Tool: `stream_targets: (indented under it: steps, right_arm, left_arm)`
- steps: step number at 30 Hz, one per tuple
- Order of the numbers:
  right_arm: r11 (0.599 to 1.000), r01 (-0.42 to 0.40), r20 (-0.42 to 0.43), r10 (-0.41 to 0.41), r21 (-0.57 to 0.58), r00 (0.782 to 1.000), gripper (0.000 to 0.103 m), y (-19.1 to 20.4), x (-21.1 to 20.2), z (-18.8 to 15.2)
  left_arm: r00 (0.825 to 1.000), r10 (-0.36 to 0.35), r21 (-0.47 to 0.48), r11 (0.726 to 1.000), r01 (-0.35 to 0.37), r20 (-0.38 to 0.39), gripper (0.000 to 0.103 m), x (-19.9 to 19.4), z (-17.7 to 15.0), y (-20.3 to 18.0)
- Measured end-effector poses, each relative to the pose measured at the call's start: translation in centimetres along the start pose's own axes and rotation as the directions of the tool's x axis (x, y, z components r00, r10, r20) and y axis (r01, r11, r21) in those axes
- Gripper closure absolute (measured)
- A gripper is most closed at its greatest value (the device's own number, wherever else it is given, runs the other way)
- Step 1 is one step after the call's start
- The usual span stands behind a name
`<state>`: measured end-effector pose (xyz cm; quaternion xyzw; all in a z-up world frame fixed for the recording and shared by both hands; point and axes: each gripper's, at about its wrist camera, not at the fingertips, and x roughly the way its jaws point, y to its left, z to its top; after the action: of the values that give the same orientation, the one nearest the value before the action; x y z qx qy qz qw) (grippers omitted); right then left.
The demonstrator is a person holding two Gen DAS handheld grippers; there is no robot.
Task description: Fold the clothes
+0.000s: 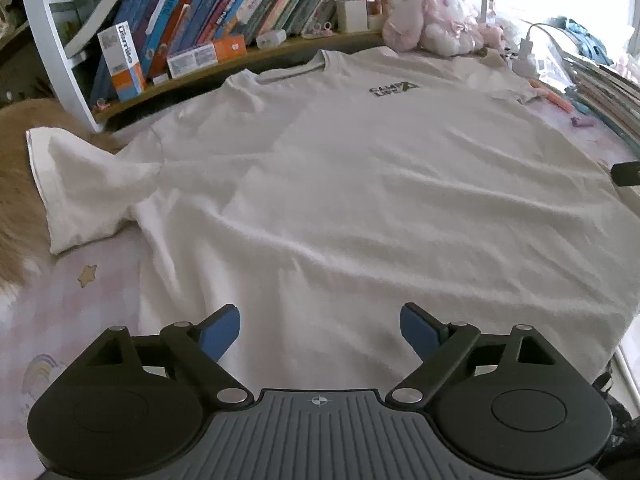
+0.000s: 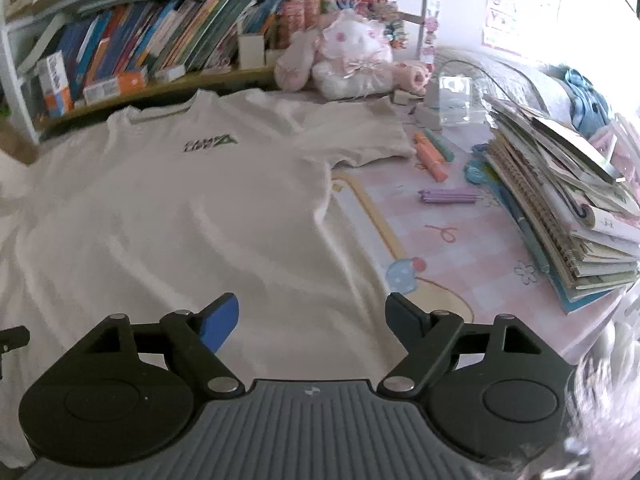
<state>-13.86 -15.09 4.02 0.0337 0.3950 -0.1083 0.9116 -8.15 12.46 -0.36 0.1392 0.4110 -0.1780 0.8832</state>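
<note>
A white T-shirt [image 1: 340, 184] with a small dark chest logo [image 1: 394, 89] lies spread flat, front up, on a pink patterned bed cover; its collar points toward the bookshelf. The shirt also shows in the right wrist view [image 2: 168, 216]. Its left sleeve [image 1: 80, 184] lies rumpled at the left; its right sleeve [image 2: 360, 136] lies flat. My left gripper [image 1: 320, 328] is open and empty above the shirt's hem. My right gripper [image 2: 312, 320] is open and empty above the hem's right side.
A bookshelf [image 1: 192, 40] full of books runs along the far side. A pink and white plush toy [image 2: 352, 60] sits behind the collar. A stack of notebooks [image 2: 560, 208] and loose markers [image 2: 432, 156] lie to the right. A brown furry object [image 1: 16, 184] lies at the left.
</note>
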Motion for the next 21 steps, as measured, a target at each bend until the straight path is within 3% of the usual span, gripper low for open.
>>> stream_targets:
  steps: [11, 21]
  right_arm:
    - [0.999, -0.034, -0.03, 0.033, -0.028, 0.999, 0.019, 0.8, 1.1, 0.6]
    - [0.996, -0.076, -0.041, 0.074, -0.05, 0.996, 0.019, -2.2, 4.2, 2.5]
  left_arm:
    - [1.0, 0.01, -0.041, 0.999, -0.01, 0.012, 0.013, 0.4, 0.5, 0.1]
    - [0.997, 0.073, -0.087, 0.994, -0.073, -0.002, 0.013, 2.2, 3.0, -2.1]
